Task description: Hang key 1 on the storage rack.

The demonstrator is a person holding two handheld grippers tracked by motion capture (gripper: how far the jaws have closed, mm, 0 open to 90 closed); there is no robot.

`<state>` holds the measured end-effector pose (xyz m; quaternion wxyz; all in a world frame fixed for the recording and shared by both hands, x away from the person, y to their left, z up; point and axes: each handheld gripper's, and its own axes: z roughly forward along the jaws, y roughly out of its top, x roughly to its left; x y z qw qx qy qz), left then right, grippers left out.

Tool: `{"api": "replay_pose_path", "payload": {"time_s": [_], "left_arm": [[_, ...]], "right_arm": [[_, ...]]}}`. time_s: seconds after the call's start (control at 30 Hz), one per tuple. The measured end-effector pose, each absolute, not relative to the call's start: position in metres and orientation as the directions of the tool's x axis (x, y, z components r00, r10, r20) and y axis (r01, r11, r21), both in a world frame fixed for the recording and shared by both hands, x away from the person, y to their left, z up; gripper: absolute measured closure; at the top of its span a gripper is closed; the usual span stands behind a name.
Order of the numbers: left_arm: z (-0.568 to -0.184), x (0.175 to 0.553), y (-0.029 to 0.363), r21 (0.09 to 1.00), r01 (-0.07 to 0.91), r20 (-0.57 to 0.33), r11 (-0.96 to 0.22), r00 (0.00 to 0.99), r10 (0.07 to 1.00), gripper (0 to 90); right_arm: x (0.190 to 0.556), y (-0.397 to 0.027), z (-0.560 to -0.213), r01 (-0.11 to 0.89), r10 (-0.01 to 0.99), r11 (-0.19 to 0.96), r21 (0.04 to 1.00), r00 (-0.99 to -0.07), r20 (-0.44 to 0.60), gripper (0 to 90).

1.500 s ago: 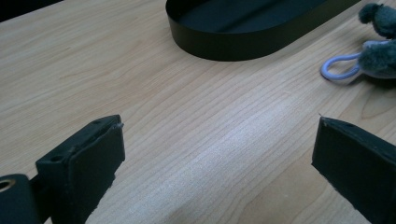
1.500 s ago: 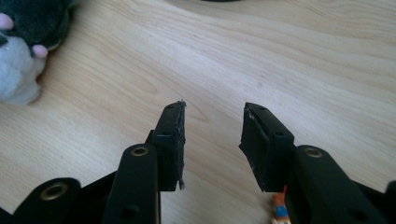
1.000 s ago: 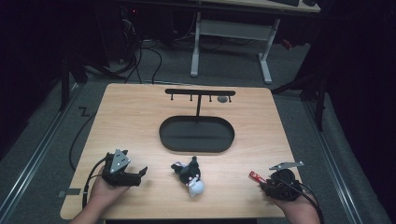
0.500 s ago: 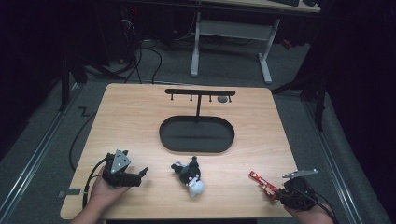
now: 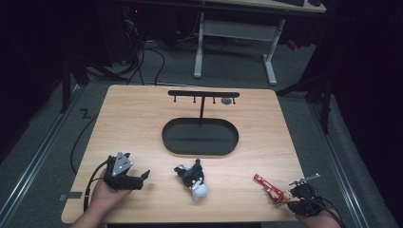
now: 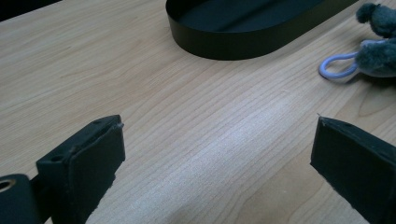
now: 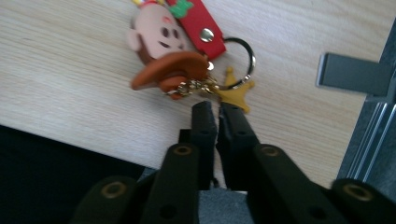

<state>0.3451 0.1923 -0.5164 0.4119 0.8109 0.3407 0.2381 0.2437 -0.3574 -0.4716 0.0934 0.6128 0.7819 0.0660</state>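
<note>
A keychain with a red strap, a cartoon cowboy face, a ring and a gold star lies near the table's front right corner. My right gripper has just been closing; its jaws now stand together, pinched at the keychain's gold chain and star. A small dark plush toy with a white ball and a lilac loop lies at front centre. My left gripper rests at front left, jaws wide apart over bare wood, aimed toward the plush.
A black oval tray sits mid-table, with a black hook rack standing behind it. The table's front edge runs just below the right gripper, and a metal floor rail lies past the right edge.
The right gripper has moved right and down toward the front corner, and its jaws have closed at the keychain. The left gripper and the plush have not moved.
</note>
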Motion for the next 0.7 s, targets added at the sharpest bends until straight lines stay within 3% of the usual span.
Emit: {"api": "replay_pose_path", "payload": {"time_s": [0.27,0.43,0.7], "left_arm": [[-0.516,0.345,0.193,0.831,0.364,0.094,-0.42,0.652,0.752,3.5],[-0.516,0.344,0.194,0.83,0.367,0.092,-0.419,0.651,0.753,3.5],[-0.517,0.345,0.195,0.829,0.373,0.088,-0.418,0.65,0.755,3.6]], "right_arm": [[0.258,-0.352,-0.485,0.95,0.965,0.261,0.169,-0.258,-0.042,89.8],[0.274,-0.347,-0.487,0.945,0.965,0.263,0.193,-0.258,-0.053,89.9],[0.332,-0.326,-0.489,0.925,0.95,0.31,0.218,-0.295,-0.1,89.9]]}}
